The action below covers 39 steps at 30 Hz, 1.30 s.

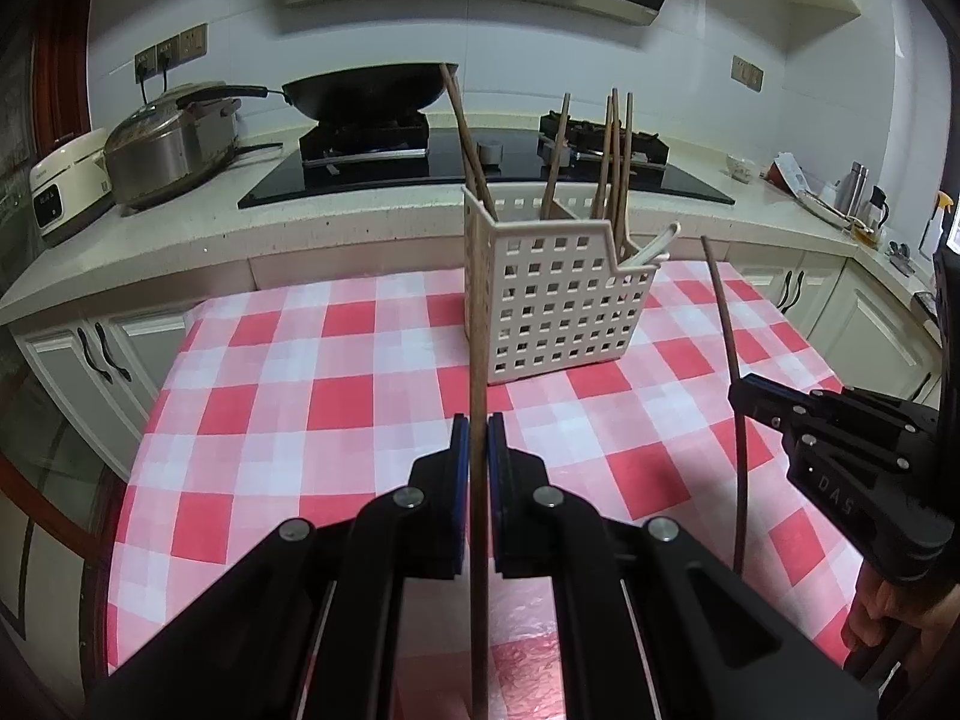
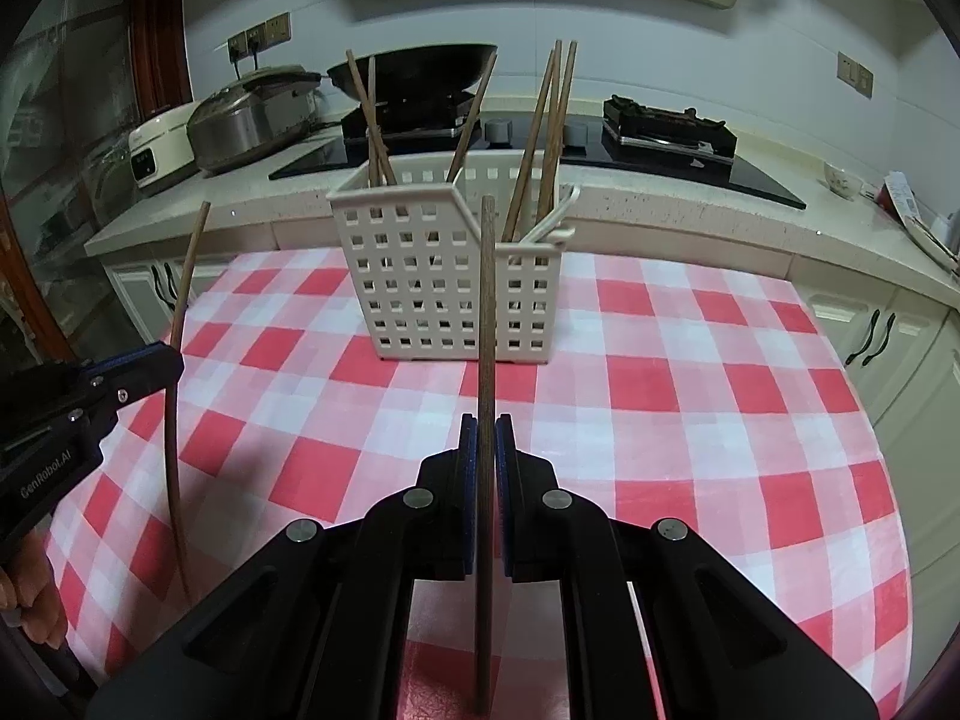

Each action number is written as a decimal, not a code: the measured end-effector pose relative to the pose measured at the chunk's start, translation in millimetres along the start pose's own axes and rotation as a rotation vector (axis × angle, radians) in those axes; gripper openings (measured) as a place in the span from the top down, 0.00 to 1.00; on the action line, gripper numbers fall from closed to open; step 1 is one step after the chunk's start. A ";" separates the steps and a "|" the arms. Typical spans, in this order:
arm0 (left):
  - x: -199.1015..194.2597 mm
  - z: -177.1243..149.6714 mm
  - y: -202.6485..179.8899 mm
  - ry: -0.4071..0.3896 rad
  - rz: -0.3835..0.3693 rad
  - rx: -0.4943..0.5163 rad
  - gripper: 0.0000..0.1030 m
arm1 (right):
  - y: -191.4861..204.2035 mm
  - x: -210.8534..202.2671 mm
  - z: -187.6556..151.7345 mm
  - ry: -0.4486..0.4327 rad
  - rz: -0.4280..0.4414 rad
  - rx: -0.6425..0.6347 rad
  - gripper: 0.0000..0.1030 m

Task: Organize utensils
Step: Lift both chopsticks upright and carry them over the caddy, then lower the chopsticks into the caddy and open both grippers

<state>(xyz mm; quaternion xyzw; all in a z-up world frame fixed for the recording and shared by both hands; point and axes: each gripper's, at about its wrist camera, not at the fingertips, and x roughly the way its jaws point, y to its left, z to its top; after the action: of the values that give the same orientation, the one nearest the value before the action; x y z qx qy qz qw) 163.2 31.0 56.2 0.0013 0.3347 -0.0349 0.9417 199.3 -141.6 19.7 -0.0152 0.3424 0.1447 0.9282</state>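
Checkered tabletop (image 1: 360,420) is lying bare, while each claw, left claw (image 1: 478,426) and right claw (image 2: 486,429), is pinching one chopstick (image 1: 478,330) (image 2: 487,300) still awaiting the half-filled caddy (image 1: 558,306).

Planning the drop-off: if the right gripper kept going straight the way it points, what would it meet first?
Probably the white utensil basket, straight ahead of the right gripper; depth is unclear, so the checked tablecloth may come first.

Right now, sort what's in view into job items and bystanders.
For the job:
left hand-held gripper with its chopstick
right hand-held gripper with its chopstick
white basket
chopsticks in basket
white spoon

Just lying about:
wok
pot
rice cooker
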 end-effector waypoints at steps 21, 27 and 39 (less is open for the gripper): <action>-32.2 60.1 -15.0 -0.083 -0.039 0.023 0.94 | -25.9 -33.3 59.9 -0.064 0.085 0.018 0.93; -40.9 88.5 -23.3 -0.112 -0.043 0.046 0.94 | -34.2 -39.0 81.2 -0.085 0.096 0.009 0.93; -61.2 145.6 -38.2 -0.178 -0.056 0.084 0.94 | -39.9 -54.6 130.4 -0.118 0.122 -0.029 0.93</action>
<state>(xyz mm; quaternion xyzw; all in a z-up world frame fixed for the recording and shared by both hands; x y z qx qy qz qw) 205.1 -6.9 208.5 0.0284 0.2480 -0.0754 0.9654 253.3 -177.3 151.7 0.0007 0.2854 0.2064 0.9359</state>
